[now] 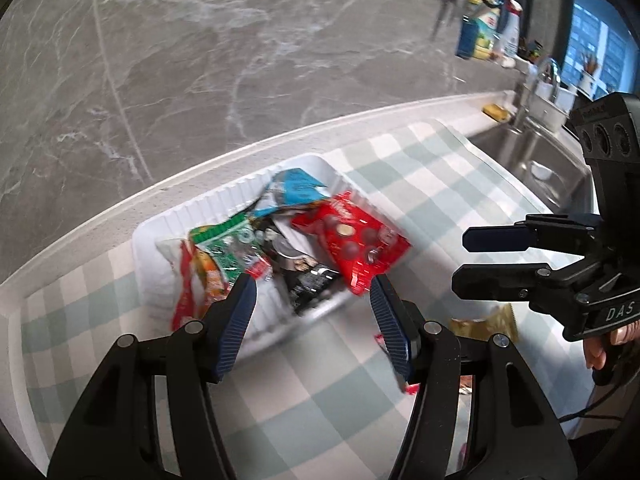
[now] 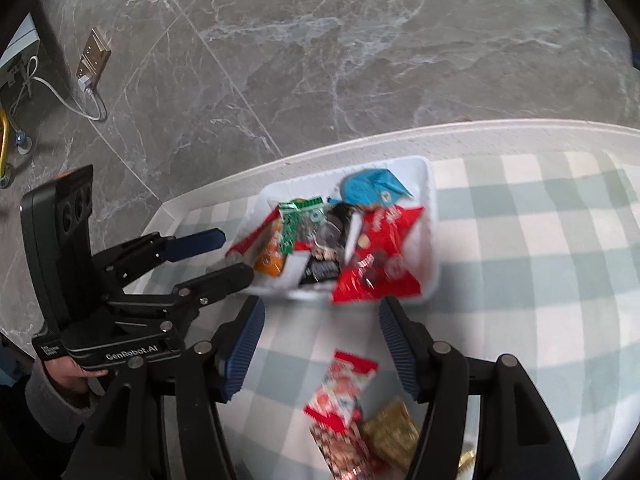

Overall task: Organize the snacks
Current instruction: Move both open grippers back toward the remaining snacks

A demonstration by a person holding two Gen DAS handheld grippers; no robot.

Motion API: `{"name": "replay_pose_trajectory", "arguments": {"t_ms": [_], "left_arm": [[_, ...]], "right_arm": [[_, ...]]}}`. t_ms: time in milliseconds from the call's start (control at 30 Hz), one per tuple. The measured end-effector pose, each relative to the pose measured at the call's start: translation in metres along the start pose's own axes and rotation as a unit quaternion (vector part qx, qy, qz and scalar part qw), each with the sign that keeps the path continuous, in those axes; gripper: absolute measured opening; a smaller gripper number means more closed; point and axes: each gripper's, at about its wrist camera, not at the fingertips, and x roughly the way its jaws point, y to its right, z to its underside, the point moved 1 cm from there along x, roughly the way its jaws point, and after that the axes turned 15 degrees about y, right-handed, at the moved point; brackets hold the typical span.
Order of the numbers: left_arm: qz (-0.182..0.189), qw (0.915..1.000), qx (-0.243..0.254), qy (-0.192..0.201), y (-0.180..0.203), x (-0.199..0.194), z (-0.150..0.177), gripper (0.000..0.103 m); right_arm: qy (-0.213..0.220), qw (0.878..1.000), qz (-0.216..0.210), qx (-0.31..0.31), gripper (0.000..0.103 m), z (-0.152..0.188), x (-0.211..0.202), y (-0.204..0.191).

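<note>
A white ribbed tray [image 1: 160, 236] [image 2: 430, 184] sits on the checked cloth and holds several snack packets. Among them are a red one [image 1: 352, 240] [image 2: 384, 248], a blue one [image 1: 296, 190] [image 2: 372, 186], a green one [image 1: 224, 248] [image 2: 300, 216] and a black one [image 1: 308, 280]. My left gripper [image 1: 312, 284] [image 2: 236, 254] hovers open over the tray's near side, holding nothing. My right gripper [image 2: 322, 306] [image 1: 460, 260] hangs open, holding nothing, just short of the tray's front edge. A red-and-white packet [image 2: 342, 392] and a gold packet [image 2: 390, 434] [image 1: 486, 322] lie loose on the cloth.
The green-and-white checked cloth [image 1: 420, 184] covers a white counter against grey marble [image 1: 240, 60]. A steel sink [image 1: 532, 160] with a tap lies at the right, with a yellow sponge [image 1: 496, 112] and bottles [image 1: 510, 28] beyond. A socket with a white cable [image 2: 90, 64] is on the marble.
</note>
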Motion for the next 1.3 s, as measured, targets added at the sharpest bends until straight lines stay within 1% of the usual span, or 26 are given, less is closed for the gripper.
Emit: {"name": "replay_pose_trajectory", "arguments": {"t_ms": [267, 467, 633, 767, 900, 1067, 1200, 1300], "left_arm": [[0.031, 0.9993, 0.006, -0.018, 0.024, -0.003, 0.016, 0.06], [0.063, 0.9971, -0.002, -0.043, 0.034, 0.001, 0.036, 0.06], [0.089, 0.9936, -0.001, -0.069, 0.044, 0.01, 0.055, 0.06], [0.098, 0.9915, -0.005, -0.085, 0.048, 0.018, 0.065, 0.06], [0.104, 0.9886, -0.022, -0.107, 0.05, 0.032, 0.075, 0.06], [0.11, 0.9858, -0.033, -0.123, 0.054, 0.046, 0.082, 0.06], [0.111, 0.9847, -0.033, -0.131, 0.059, 0.056, 0.085, 0.06], [0.111, 0.9841, -0.031, -0.136, 0.064, 0.061, 0.086, 0.062]], "right_arm": [[-0.004, 0.999, 0.037, 0.002, 0.065, 0.027, -0.027, 0.017], [-0.024, 0.997, 0.069, -0.025, 0.066, 0.052, -0.037, 0.023], [-0.044, 0.994, 0.084, -0.047, 0.066, 0.071, -0.04, 0.024], [-0.054, 0.993, 0.089, -0.057, 0.066, 0.079, -0.039, 0.026], [-0.067, 0.99, 0.094, -0.084, 0.066, 0.081, -0.032, 0.025], [-0.099, 0.981, 0.1, -0.133, 0.066, 0.086, -0.022, 0.025], [-0.124, 0.972, 0.099, -0.173, 0.066, 0.091, -0.014, 0.024], [-0.135, 0.965, 0.096, -0.201, 0.066, 0.093, -0.008, 0.021]]}}
